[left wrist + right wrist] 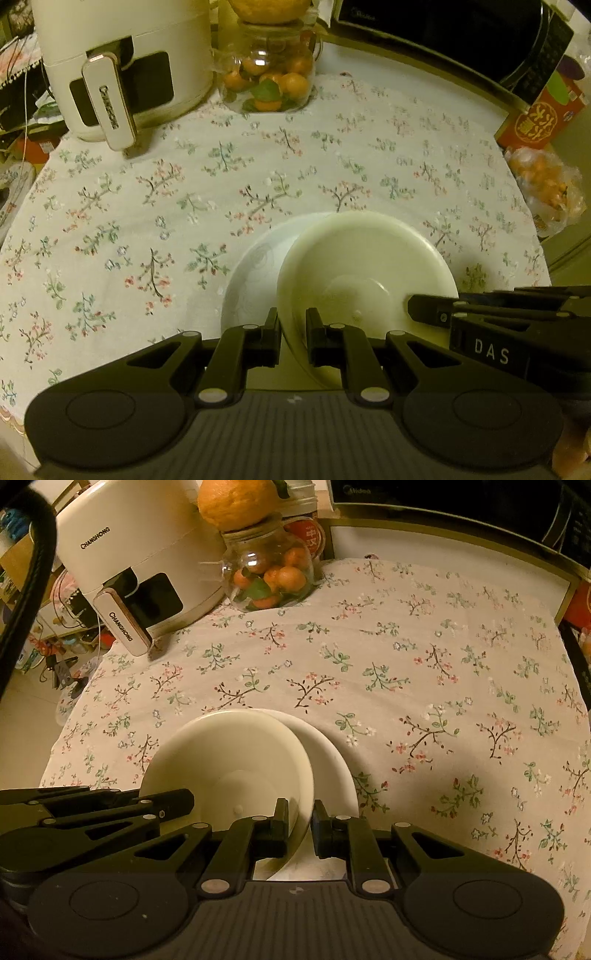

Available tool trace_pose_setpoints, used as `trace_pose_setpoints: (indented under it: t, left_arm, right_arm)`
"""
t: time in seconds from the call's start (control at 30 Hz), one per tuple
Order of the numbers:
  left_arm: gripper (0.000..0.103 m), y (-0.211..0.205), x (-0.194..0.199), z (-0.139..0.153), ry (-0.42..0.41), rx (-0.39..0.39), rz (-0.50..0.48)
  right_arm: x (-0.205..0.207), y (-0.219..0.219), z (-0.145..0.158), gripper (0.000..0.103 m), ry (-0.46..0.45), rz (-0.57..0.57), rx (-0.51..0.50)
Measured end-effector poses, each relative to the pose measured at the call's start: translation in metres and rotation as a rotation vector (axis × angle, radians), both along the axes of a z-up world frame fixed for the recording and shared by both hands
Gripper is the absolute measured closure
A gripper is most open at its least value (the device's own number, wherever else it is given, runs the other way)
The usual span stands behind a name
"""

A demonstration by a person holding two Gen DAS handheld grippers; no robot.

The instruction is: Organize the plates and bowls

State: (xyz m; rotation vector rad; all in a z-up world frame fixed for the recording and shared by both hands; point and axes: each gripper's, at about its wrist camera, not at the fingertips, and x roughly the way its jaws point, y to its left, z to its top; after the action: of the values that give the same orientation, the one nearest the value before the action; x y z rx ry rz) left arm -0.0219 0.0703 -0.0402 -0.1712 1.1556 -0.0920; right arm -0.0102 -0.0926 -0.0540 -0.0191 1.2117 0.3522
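1. Floral tablecloth (pixel 406 657) spreads under everything; a white air fryer (pixel 125 554) stands far left.
2. A cream round bowl (pixel 365 266), tilted, sits near centre over a white patterned plate (pixel 251 280).
3. My left gripper (pixel 293 332) pinches the bowl's left rim.
4. My right gripper (pixel 300 823) is level, clamping its right rim.

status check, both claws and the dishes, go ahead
Left claw shut on cream bowl rim. Right claw shut on the opposite rim. Bowl tilted over white plate. Nothing in the way; air fryer and fruit jar sit far back.
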Motion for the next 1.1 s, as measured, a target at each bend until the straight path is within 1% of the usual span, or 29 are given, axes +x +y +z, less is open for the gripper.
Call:
trace_pose_setpoints:
  t: [0.07,0.5,0.73,0.9,1.07,1.1]
  left_arm:
    - [0.089,-0.0006,0.0003,-0.0036,0.018,-0.011,0.005]
    - [0.089,0.0006,0.0018,-0.0032,0.013,-0.026,0.007]
    - [0.082,0.0024,0.0035,-0.0028,0.009,-0.032,0.009]
    - [0.081,0.0043,0.0042,-0.0028,0.004,-0.026,0.013]
    - [0.072,0.0067,0.0015,-0.0007,0.006,-0.029,0.019]
    - [0.071,0.0079,0.0007,0.0008,0.001,-0.030,0.022]
  right_arm:
    - [0.0002,0.0003,-0.0019,0.090,0.004,-0.002,-0.007]
    - [0.0007,-0.0021,-0.0024,0.090,0.002,-0.007,-0.008]
    - [0.0002,-0.0017,-0.0025,0.089,0.006,-0.008,-0.006]
    - [0.0001,-0.0013,-0.0019,0.089,0.002,-0.012,-0.006]
    - [-0.0005,-0.0026,0.0000,0.087,0.001,-0.012,0.004]
    - [-0.0009,-0.0035,0.0013,0.084,0.000,-0.013,0.010]
